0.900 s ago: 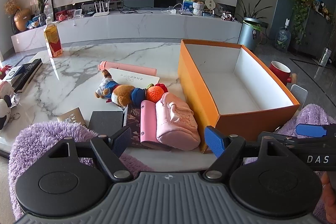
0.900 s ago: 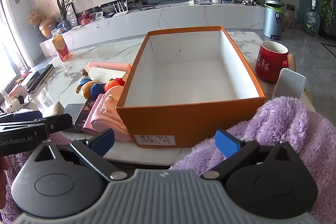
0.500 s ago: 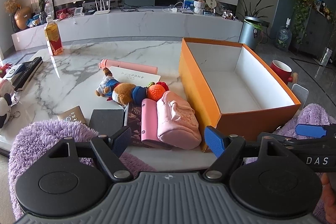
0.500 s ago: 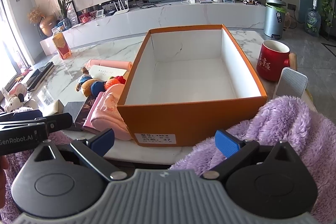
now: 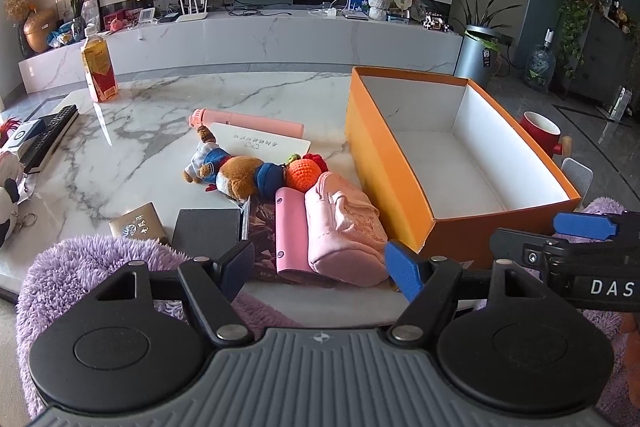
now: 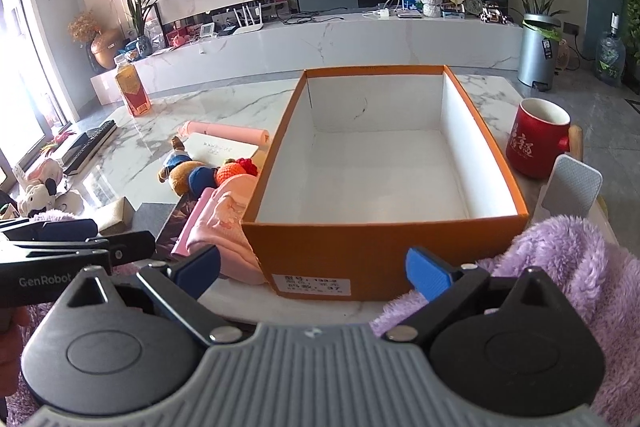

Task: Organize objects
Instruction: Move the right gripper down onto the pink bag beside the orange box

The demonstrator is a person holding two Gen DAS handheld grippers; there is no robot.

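An empty orange box [image 5: 384, 163] with a white inside stands on the marble table; it also shows in the right wrist view [image 6: 360, 255]. Left of it lie a pink pouch [image 5: 344, 231], a pink case [image 5: 290, 231], a bear toy [image 5: 232, 173], an orange crochet ball [image 5: 302, 175], a white card [image 5: 260, 143], a pink tube [image 5: 248, 121], a dark booklet [image 5: 208, 231] and a small tan book [image 5: 138, 227]. My left gripper [image 5: 320, 265] is open and empty just short of the pouch. My right gripper [image 6: 314, 267] is open and empty before the box's near wall.
A red mug [image 6: 536, 141] and a grey pad [image 6: 572, 187] sit right of the box. A juice bottle [image 5: 98, 69], remotes [image 5: 48, 135] and a plush toy [image 5: 8, 203] are at the left. Purple fluffy cloth [image 6: 560, 267] covers the near edge on both sides.
Both grippers have risen and eased slightly forward; the table objects and box sit a little lower in view. Nothing was grasped or moved.
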